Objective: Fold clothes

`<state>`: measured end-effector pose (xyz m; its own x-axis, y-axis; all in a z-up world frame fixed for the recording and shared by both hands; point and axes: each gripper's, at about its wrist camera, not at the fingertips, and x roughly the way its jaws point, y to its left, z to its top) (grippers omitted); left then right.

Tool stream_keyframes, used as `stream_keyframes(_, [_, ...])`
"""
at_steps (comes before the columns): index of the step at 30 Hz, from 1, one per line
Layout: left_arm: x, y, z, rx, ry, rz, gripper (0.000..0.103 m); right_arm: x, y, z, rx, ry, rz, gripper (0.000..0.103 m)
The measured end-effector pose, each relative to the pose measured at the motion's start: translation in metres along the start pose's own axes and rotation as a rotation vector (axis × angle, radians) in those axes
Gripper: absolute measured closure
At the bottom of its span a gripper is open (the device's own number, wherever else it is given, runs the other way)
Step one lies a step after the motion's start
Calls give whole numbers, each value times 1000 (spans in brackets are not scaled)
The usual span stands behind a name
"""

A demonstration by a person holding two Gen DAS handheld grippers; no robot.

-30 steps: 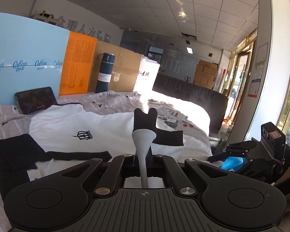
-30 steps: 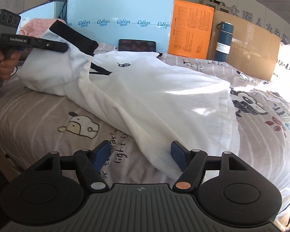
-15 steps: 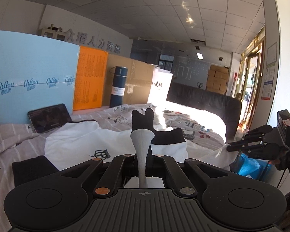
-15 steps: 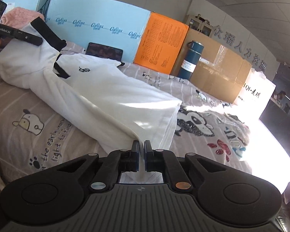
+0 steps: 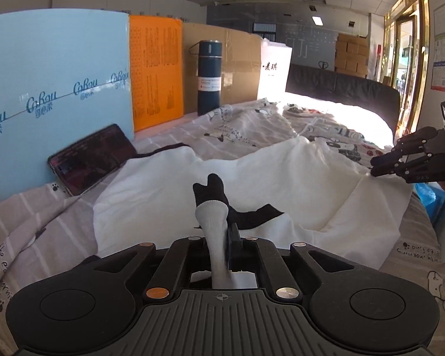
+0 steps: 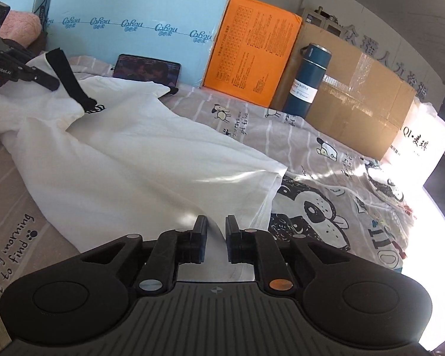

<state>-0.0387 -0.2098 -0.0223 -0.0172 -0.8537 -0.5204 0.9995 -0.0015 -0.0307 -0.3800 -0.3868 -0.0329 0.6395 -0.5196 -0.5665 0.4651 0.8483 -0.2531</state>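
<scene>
On bed (image 6: pixel 326 160), white shirt (image 6: pixel 133 160) lies spread, mid-fold. Left gripper (image 5: pixel 221 231) fingers closed on sleeve (image 5: pixel 213 216), cuff sticking up at 12 o'clock. Right gripper (image 6: pixel 213 237) fingers nearly shut, pinching hem (image 6: pixel 264 207). Likely next: carry both held edges across toward 12 together. Phone (image 6: pixel 146 69), flask (image 6: pixel 307 80), boxes (image 6: pixel 356 101) bound far side; open bedsheet at 3 o'clock.

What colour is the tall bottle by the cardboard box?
Dark blue with a white label; the bottle shows best in the right wrist view.
</scene>
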Motion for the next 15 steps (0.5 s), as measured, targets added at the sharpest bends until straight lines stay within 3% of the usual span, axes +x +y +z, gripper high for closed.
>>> stream_keyframes(3, [3, 20, 3, -65, -3, 61, 70, 3, -8, -7, 103, -1, -75, 70])
stream_keyframes(6, [-18, 37, 3, -182, -64, 110, 68, -4, -16, -14, 229, -35, -160, 58])
stream_keyframes(10, [-66, 31, -15, -281, -101, 63, 68, -32, -15, -28, 431, -125, -242, 35])
stream_keyframes(15, [-102, 0, -55, -342, -48, -9, 68, -64, -3, -51, 699, -175, -252, 29])
